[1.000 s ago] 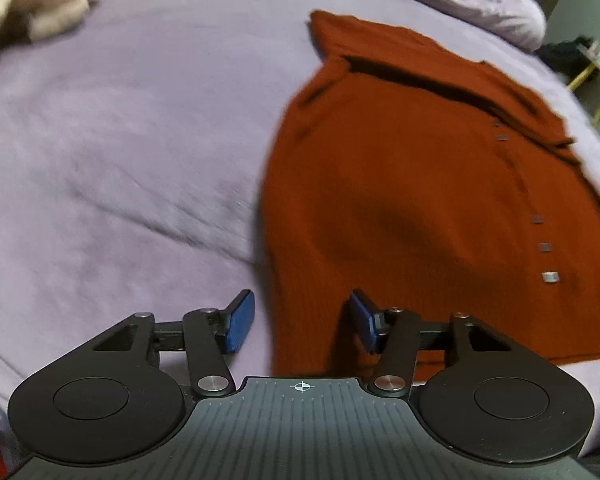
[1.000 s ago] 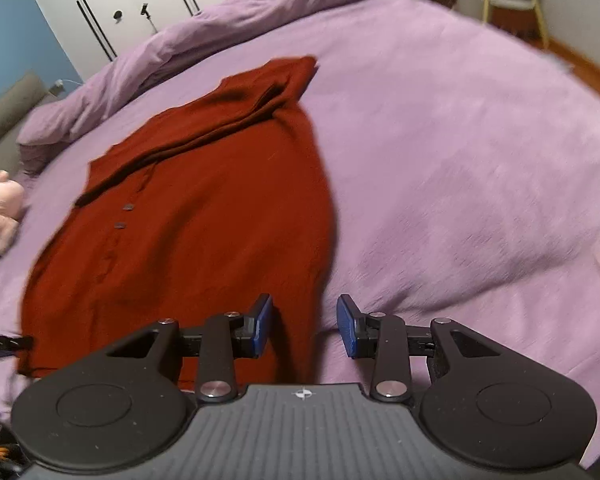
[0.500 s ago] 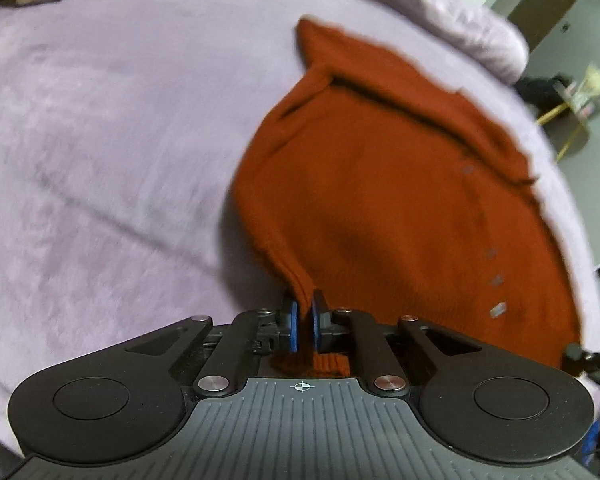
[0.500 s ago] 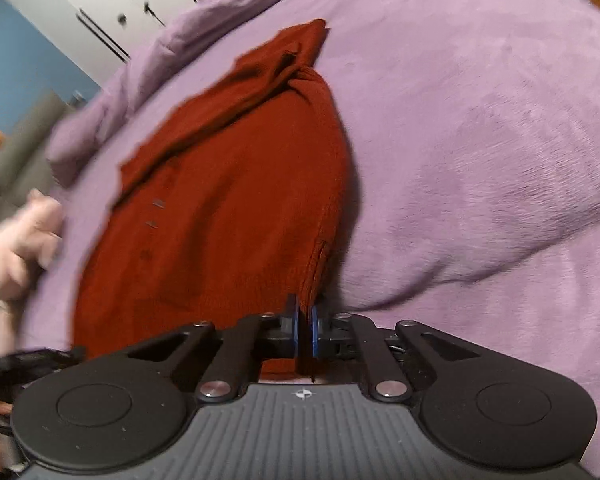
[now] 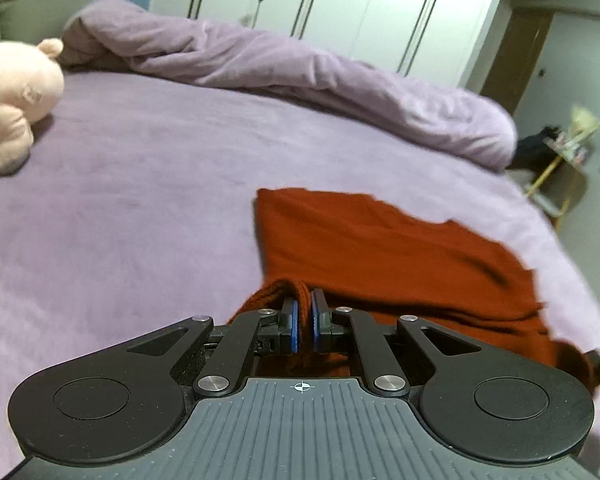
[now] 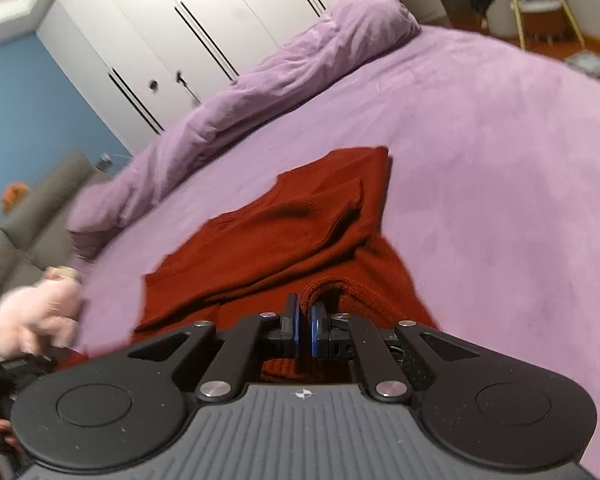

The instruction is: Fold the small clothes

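Both hems lifted off the bed since last frame, sweater now doubling over itself. Left hand-held gripper [image 5: 304,322] clenched on rust sweater [image 5: 380,248] hem; right hand-held gripper [image 6: 305,326] likewise. Sweater on purple bed [image 5: 140,184], 12 o'clock. Pink plush [image 5: 12,96] at 10 o'clock.

You had no readable text, brand or number anywhere in either wrist view. The nearest thing to a sign was the small white crosshair mark on the grey ribbed gripper body [image 5: 302,386] at the lower centre of each frame (a symbol, not lettering). A small patch on the pink plush toy [image 5: 16,92], upper left, was too blurred to read.
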`<state>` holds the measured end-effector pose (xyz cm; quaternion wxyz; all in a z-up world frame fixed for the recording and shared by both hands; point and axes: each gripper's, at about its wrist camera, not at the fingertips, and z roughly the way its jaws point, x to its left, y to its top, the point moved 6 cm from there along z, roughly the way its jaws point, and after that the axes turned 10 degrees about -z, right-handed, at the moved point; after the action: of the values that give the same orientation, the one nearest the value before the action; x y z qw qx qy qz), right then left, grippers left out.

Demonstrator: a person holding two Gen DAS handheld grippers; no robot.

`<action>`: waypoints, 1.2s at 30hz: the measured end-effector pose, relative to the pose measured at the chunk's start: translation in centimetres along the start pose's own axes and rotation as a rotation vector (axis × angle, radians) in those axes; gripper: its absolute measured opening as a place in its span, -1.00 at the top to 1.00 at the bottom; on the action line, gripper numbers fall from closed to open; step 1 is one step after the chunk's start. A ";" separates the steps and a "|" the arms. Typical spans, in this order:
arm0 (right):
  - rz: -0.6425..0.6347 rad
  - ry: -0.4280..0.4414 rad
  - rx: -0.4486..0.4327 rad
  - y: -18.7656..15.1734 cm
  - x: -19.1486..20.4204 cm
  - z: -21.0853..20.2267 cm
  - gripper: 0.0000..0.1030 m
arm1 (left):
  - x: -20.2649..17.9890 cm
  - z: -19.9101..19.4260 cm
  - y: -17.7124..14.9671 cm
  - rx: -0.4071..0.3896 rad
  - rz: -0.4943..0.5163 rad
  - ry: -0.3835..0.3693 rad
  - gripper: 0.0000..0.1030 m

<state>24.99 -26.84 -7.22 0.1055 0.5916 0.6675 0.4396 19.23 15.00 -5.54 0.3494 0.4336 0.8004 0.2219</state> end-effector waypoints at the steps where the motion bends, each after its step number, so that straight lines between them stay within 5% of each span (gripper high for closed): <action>1: -0.030 -0.022 0.008 0.2 0.1 1.0 0.91 | -0.1 0.9 -0.1 0.009 0.005 0.014 0.83; 4: -0.122 -0.086 0.038 0.6 0.2 3.4 0.91 | 0.1 2.8 -0.3 0.041 0.001 0.047 0.76; 8: -0.160 -0.127 0.009 0.7 -0.7 2.9 0.80 | 2.1 2.6 0.2 -0.006 -0.039 0.044 0.12; 12: -0.228 -0.179 -0.047 1.1 -1.7 1.9 0.50 | 3.6 3.5 0.3 0.038 0.020 0.019 0.04; 17: -0.313 -0.124 0.042 0.4 -1.8 3.4 0.37 | 2.9 5.8 -1.3 0.128 0.177 0.032 -0.03; 21: -0.375 -0.146 0.068 0.5 -1.2 5.0 0.33 | 2.2 7.1 -1.9 0.148 0.202 0.049 0.17; 27: -0.430 -0.170 0.089 0.7 -0.7 7.0 0.44 | 1.5 6.5 -2.3 0.101 0.248 0.036 0.77; 29: -0.473 -0.180 0.097 0.5 -0.3 7.5 0.81 | 1.2 6.3 -2.5 0.092 0.275 0.036 0.79; 36: -0.510 -0.160 0.082 0.2 0.4 6.9 0.84 | 0.9 6.9 -3.0 0.111 0.300 0.011 0.78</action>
<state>29.62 -23.35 -11.04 0.2409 0.4411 0.8018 0.3234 22.45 14.58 -12.38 0.2836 0.5658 0.7395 0.2295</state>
